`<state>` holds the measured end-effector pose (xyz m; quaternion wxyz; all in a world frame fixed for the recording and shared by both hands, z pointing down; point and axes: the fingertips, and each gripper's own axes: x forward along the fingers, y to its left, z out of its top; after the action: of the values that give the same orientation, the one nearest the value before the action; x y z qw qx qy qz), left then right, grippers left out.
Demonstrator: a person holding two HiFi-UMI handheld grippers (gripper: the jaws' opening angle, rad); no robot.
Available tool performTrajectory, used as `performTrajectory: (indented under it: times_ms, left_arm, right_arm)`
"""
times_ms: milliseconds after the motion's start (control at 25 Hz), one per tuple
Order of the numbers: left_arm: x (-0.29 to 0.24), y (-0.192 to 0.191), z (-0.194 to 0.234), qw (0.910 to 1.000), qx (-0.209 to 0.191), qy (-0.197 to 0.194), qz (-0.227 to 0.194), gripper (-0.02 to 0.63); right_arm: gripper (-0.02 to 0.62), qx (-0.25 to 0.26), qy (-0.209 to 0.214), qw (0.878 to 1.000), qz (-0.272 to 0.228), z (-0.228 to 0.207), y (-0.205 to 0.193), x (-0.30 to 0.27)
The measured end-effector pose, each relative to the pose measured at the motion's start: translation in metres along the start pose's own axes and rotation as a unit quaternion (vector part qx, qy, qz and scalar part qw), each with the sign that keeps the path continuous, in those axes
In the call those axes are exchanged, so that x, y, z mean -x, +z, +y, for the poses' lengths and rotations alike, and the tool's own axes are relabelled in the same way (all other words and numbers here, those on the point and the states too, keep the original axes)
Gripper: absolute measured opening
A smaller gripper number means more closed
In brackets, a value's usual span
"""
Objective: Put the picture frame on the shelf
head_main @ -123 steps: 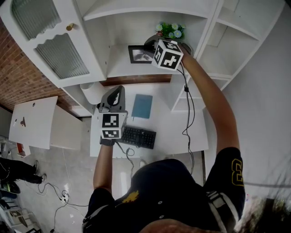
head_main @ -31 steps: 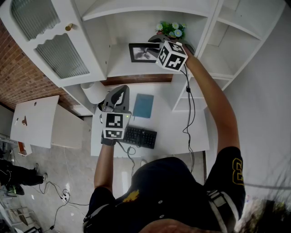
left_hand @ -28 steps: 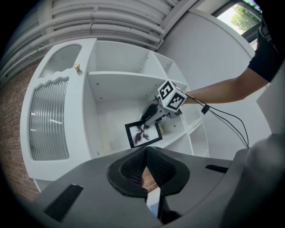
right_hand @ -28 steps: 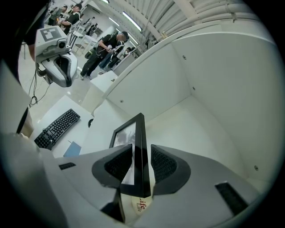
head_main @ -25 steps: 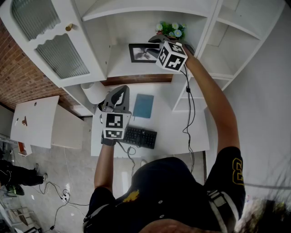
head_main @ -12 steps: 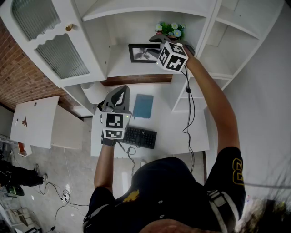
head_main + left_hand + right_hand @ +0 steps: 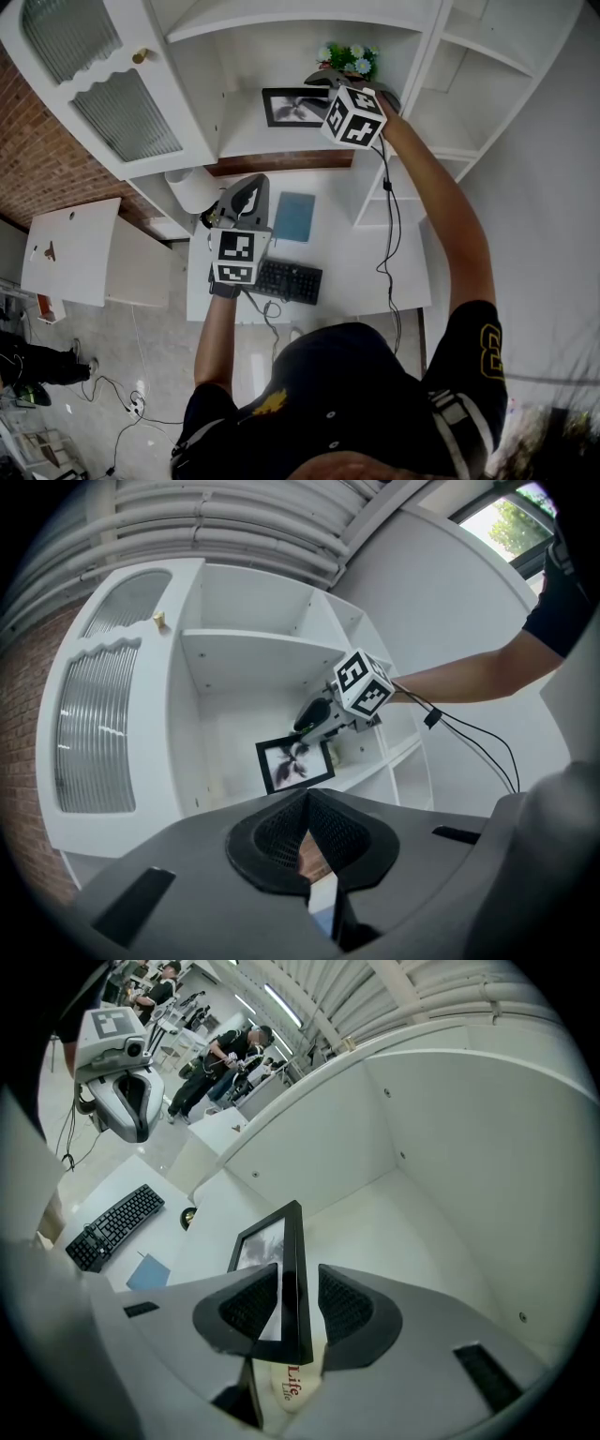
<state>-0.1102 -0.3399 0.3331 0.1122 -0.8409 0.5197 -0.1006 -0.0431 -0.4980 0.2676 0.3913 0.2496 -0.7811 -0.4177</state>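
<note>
Since the earliest frame, your right hand-held gripper (image 7: 298, 1283) had slid slightly toward the right of the head view, uncovering more of the picture frame's (image 7: 292, 106) face; in the last second almost nothing shifted.

Nearest you, at the centre left of the head view, your left hand-held gripper (image 7: 242, 192) hung over the white surface (image 7: 347, 262) with its jaws together and nothing in them. The keyboard (image 7: 286, 279) and blue notebook (image 7: 293, 217) lay just beside it.

Farther off, in the upper middle, the picture frame stood upright on the shelf (image 7: 244, 131). The right gripper view showed its edge between your jaws. They stood wide and were easing inward a little. A gap showed at the right pad, so the frame looked released, not squeezed.

The placing seemed all but done, and the step in hand was probably the let-go. You would have done well to stop that inward drift and get both pads off the frame's faces. I could not tell whether its stand bore it. Drawing back along the frame's own plane seemed safest, keeping away from the plant (image 7: 345, 58) beyond it.
</note>
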Motion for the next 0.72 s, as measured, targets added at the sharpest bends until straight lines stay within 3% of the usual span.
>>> performTrajectory:
  times_ms: [520, 720]
  left_arm:
    - [0.000, 0.003, -0.005, 1.0000, -0.003, -0.003, -0.002, 0.017]
    - [0.000, 0.005, -0.004, 0.9998, 0.014, -0.005, -0.012, 0.017]
  right_arm:
    - [0.068, 0.015, -0.011, 1.000, -0.010, 0.002, 0.009, 0.010]
    - [0.049, -0.005, -0.024, 0.999, -0.029, -0.001, 0.015, 0.019]
